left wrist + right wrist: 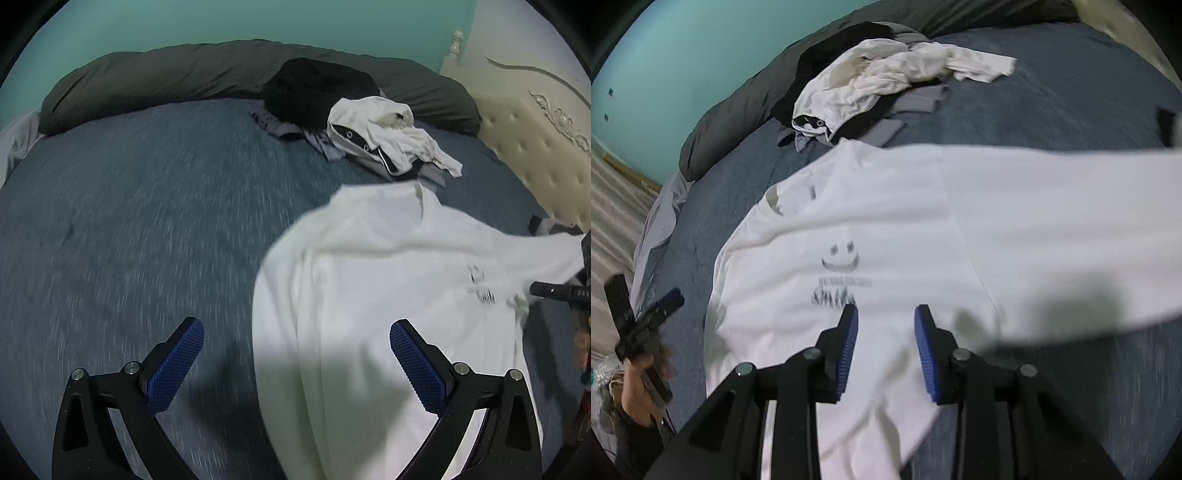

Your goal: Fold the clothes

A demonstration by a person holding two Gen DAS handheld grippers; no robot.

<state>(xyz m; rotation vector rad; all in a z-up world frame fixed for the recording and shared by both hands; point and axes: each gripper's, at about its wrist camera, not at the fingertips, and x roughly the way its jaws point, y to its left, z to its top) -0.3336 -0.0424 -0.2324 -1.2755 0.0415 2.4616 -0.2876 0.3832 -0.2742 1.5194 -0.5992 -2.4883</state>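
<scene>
Right gripper (885, 343), jaws partly apart and holding nothing, hovers over the white long-sleeved T-shirt (871, 229) spread print-up on the blue bed (129, 221); its sleeve runs rightward. Left gripper (297, 363), wide open and empty, straddles the shirt's left edge.

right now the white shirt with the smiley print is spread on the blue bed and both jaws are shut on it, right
Not quite. The white shirt is spread on the blue bed, but both sets of jaws are open and hold nothing, as each wrist view shows.
</scene>
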